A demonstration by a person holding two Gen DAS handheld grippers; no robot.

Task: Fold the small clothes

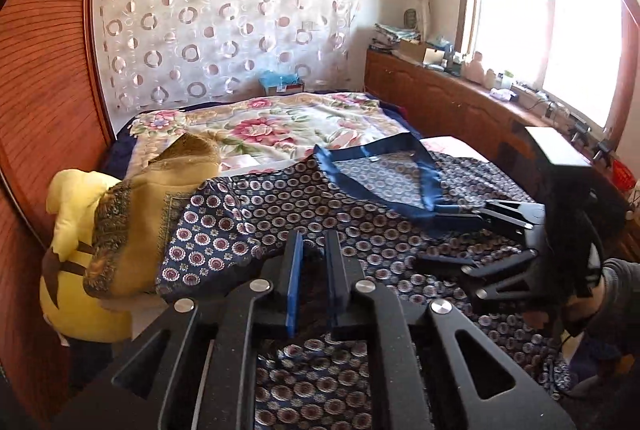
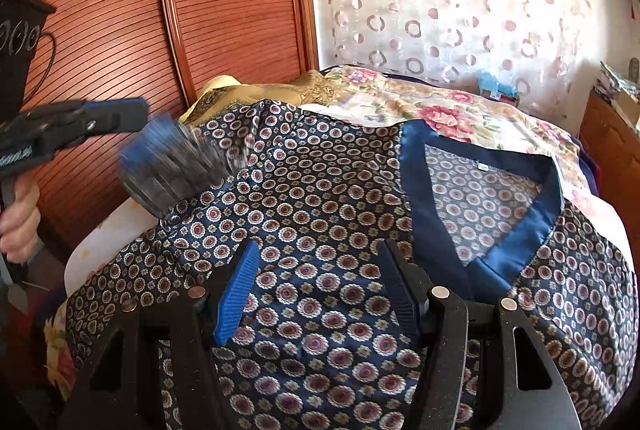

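Observation:
A navy top (image 1: pixel 304 205) with a ring-and-flower print and a blue V-neck band (image 2: pixel 516 250) lies spread on the bed. My left gripper (image 1: pixel 314 242) hovers over its left part, its blue pads a narrow gap apart with no cloth visible between them. In the right wrist view the left gripper (image 2: pixel 136 117) is at the left, in a hand, and a blurred sleeve end (image 2: pixel 172 161) hangs just below its tip. My right gripper (image 2: pixel 320 286) stands wide open over the chest of the top (image 2: pixel 320 213), just below the V of the neck. The left wrist view shows the right gripper (image 1: pixel 452 242) from the side.
A floral bedspread (image 1: pixel 260 125) covers the bed beyond the top. A yellow plush toy (image 1: pixel 76 205) draped with a tan garment (image 1: pixel 136 226) sits at the bed's left edge by the wooden wardrobe doors (image 1: pixel 44 89). A cluttered wooden cabinet (image 1: pixel 452 97) runs under the window on the right.

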